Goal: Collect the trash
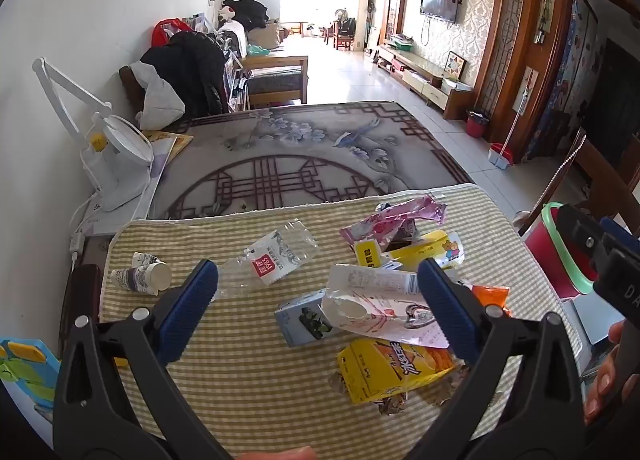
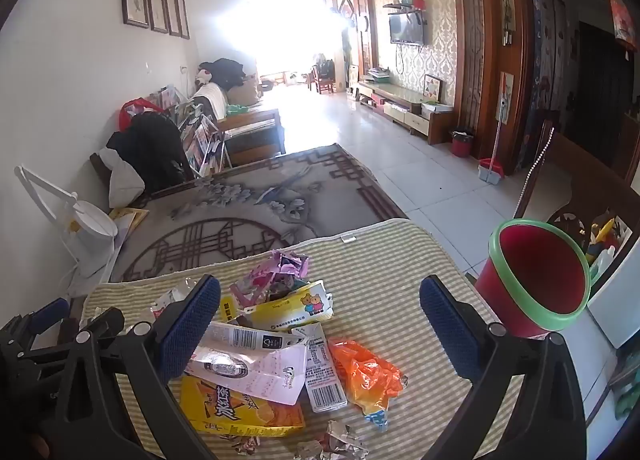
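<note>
1. Right now both the left gripper (image 1: 318, 300) and right gripper (image 2: 320, 324) hang with fingers apart, holding nothing.
2. Trash pile (image 2: 276, 352) lies on the striped mat (image 2: 380, 260); the red bin (image 2: 536, 280) stands rightward, nearer the right gripper.

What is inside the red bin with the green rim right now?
The right wrist view shows only bare red inner wall in the red bin; no trash shows. Its bottom is hidden behind the near rim, so I can't confirm it is empty.
</note>
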Demonstrator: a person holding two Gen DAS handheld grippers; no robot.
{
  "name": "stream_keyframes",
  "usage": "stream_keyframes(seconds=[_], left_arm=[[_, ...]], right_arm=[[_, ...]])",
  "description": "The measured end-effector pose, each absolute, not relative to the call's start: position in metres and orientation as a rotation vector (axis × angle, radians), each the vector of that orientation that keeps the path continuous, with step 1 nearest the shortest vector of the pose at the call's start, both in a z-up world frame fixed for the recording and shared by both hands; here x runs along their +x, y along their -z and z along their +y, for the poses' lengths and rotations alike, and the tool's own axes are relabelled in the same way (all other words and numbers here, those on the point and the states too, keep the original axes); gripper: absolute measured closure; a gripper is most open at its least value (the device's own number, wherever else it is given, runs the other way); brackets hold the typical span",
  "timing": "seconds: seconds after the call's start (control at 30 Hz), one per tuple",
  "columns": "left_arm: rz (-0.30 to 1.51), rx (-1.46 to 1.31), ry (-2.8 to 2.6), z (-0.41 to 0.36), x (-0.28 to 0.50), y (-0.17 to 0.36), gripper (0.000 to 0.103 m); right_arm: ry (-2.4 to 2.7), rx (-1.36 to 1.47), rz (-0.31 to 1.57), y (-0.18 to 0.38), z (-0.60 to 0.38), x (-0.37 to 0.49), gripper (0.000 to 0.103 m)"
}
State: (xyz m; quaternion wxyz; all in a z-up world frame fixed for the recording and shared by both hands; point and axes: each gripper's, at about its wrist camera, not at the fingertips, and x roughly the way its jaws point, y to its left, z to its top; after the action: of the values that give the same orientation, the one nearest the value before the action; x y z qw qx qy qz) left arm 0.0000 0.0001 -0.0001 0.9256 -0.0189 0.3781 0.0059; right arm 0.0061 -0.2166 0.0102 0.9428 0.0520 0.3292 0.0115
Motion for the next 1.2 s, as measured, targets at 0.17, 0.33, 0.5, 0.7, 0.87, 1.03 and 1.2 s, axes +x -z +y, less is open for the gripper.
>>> stream_keyframes(seconds=[0.17, 0.33, 0.5, 0.7, 0.87, 1.03, 1.2], left_arm=[[0.781, -0.037, -0.011, 0.0005, 0.0002, 0.0001, 0.005], [0.782, -0.033, -0.014, 0.0023, -0.0019, 0.0003, 0.005], [0.780, -0.039, -0.016, 0.0032, -0.0009, 0.0034, 0.005], [0.781, -0.038, -0.013, 0.0033, -0.0006, 0.0032, 0.005], [0.782, -0.038, -0.011, 0.0034, -0.0004, 0.0031, 0.005], [0.782, -0.040, -0.011, 0.0038, -0.0004, 0.0031, 0.005], [0.782, -0.040, -0.011, 0.0037, -0.0002, 0.0029, 0.005]], right_arm=[[-0.021, 0.104, 0.671, -0.0104, -0.2161, 0.0062, 0.007], [-0.022, 0.102, 0.678, -0.0094, -0.2147, 0.0075, 0.007], [-0.022, 0.097, 0.677, -0.0106, -0.2131, 0.0081, 0.007], [-0.023, 0.091, 0.676, -0.0070, -0.2118, 0.0074, 0.007], [-0.021, 0.093, 0.677, -0.0078, -0.2106, 0.0078, 0.007], [-0.022, 0.088, 0.678, -0.0082, -0.2096, 0.0084, 0.007], [-0.020, 0.087, 0.678, -0.0086, -0.2093, 0.0086, 0.007]])
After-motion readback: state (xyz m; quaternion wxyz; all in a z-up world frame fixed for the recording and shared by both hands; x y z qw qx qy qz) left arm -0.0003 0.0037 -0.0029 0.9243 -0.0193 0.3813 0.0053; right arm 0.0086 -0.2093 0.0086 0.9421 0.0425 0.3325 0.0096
